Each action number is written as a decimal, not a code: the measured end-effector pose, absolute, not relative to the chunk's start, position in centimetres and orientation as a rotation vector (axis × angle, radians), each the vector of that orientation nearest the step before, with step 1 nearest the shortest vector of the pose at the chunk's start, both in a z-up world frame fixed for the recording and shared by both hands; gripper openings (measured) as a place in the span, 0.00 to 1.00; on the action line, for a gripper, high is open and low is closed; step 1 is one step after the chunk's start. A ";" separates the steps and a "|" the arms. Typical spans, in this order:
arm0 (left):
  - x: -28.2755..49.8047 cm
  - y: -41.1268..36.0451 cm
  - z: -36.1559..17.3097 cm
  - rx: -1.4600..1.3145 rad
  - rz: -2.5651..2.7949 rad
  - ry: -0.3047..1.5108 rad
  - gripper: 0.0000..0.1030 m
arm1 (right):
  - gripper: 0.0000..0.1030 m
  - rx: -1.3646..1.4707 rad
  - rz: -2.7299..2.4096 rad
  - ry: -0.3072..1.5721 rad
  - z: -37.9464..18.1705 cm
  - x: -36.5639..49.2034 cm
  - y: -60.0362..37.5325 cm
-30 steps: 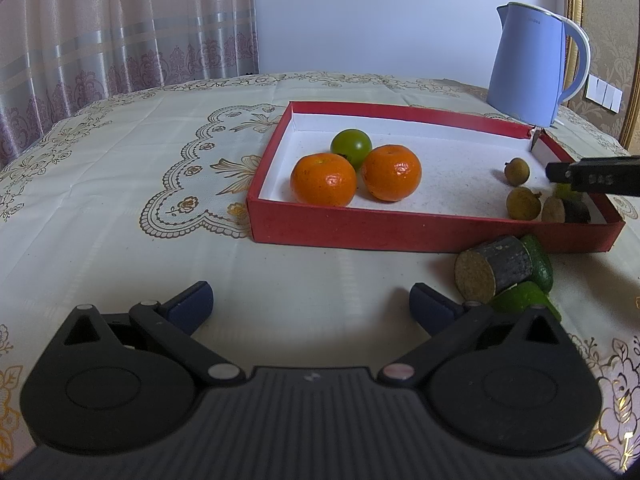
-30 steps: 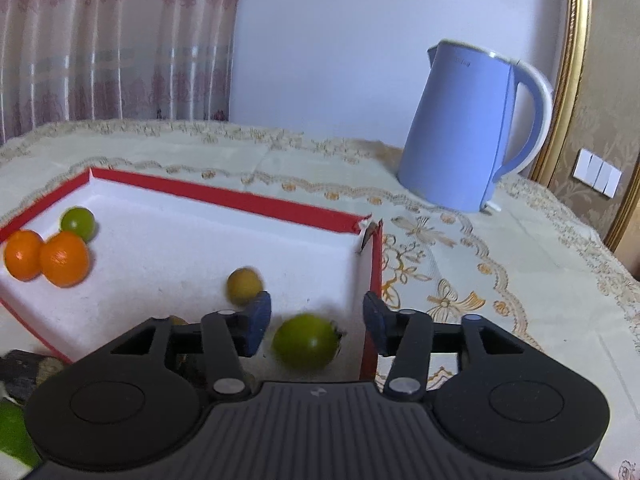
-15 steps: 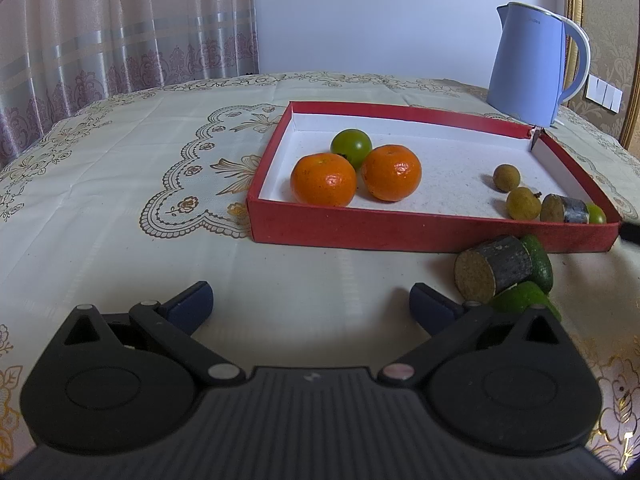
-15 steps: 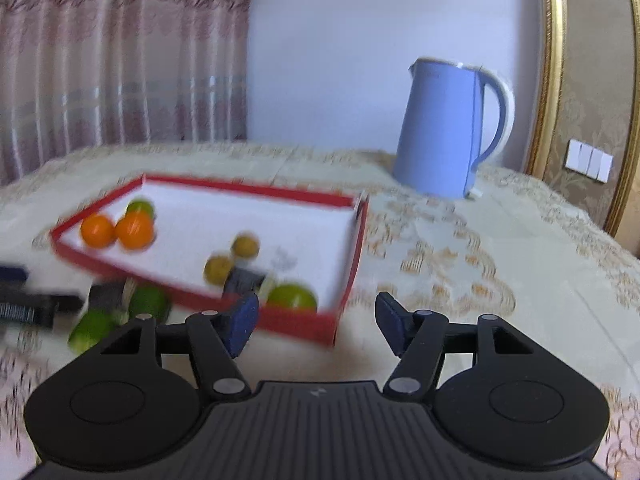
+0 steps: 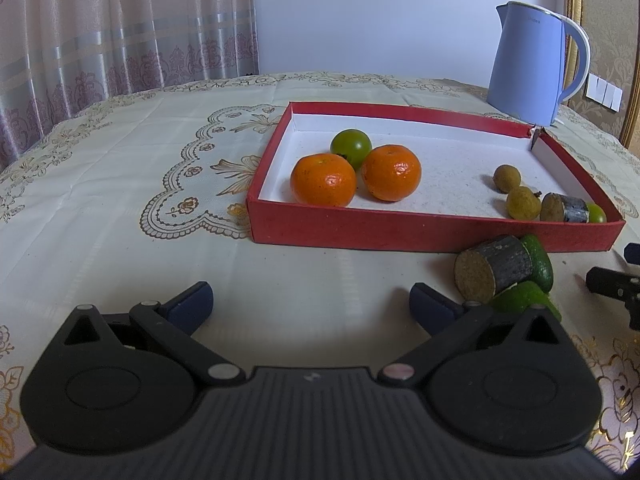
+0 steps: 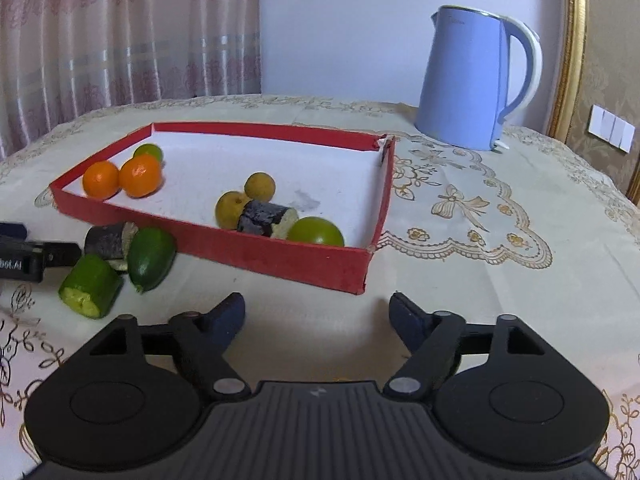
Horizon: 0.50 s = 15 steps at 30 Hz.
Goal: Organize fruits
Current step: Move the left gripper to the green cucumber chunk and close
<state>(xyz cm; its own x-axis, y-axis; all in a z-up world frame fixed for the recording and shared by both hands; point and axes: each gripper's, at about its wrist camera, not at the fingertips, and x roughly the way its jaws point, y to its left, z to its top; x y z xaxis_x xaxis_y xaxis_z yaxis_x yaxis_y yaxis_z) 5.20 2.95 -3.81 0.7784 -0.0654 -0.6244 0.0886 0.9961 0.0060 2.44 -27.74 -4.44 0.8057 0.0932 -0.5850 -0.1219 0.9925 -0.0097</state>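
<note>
Right wrist view puts my right claw closest, over bare worktop just short of the red tray's near corner; its jaws are opening and nothing sits between them. My left claw hangs spread wide and empty over the cloth.

Just beyond, outside the tray, three pieces lie bunched and touching: a cut green chunk, a whole green avocado-like fruit and a dark-barked stub. I judge these the ones yet to go in. The chunk looks firm, light and flat-ended, so I would pinch it across its curved flanks. The oval fruit looks smooth and may roll; across its short middle is best.

Inside the tray, a green lime-like fruit rests in the near corner, beside another bark piece and two small brown fruits. Farther off sit two oranges and a green one.

A blue kettle stands behind.
</note>
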 end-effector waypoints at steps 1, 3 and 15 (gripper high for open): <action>5.2 3.0 -3.8 0.037 -0.083 0.673 1.00 | 0.78 -0.041 0.119 0.629 -4.5 2.6 -27.8; 5.2 3.0 -3.8 0.039 -0.082 0.672 1.00 | 0.83 -0.023 0.117 0.641 -4.6 2.8 -28.1; 5.2 3.2 -3.7 0.027 -0.085 0.672 1.00 | 0.99 -0.005 0.105 0.668 -4.8 3.3 -28.4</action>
<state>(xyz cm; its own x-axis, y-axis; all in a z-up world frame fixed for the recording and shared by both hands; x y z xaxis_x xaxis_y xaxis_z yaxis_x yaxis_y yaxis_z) 5.23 3.24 -3.70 0.7791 -0.0701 -0.6230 0.0874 0.9962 -0.0027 3.32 -28.39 -4.77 0.7800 0.0958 -0.6184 -0.0991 0.9947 0.0290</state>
